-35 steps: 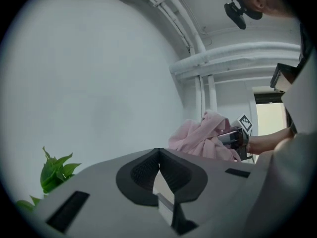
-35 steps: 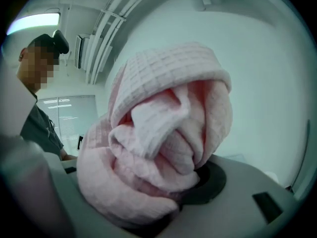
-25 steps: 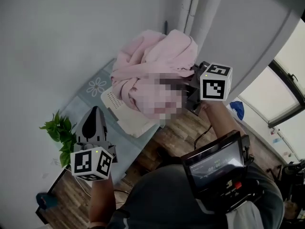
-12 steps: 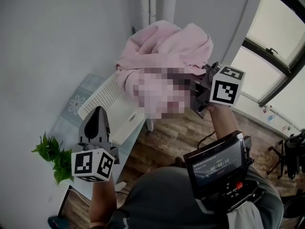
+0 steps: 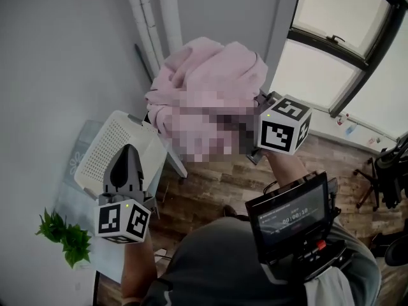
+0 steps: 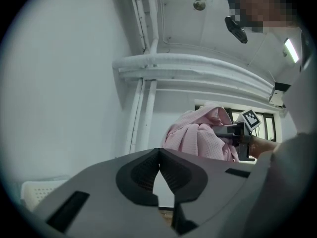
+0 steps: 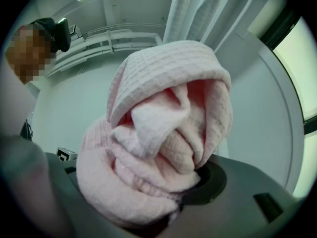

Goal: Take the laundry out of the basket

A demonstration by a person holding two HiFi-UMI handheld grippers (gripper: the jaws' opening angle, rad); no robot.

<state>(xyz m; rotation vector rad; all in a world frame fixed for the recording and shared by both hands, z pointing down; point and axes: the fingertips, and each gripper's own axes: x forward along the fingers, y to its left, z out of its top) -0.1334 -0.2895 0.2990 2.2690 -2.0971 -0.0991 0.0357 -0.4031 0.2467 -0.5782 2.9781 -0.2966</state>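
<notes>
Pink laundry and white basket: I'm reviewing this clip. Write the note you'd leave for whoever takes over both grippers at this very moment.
Right gripper: shut on the pink laundry, a bunched bundle held in the air at about the gripper's own height.
Left gripper: jaws together, nothing between them.
White basket: lower left in the head view, apart from the bundle and from both grippers.
Done: this bundle is out of the basket.
Left: find a place to set it down. The basket's inside isn't visible, so check it for more laundry.
</notes>
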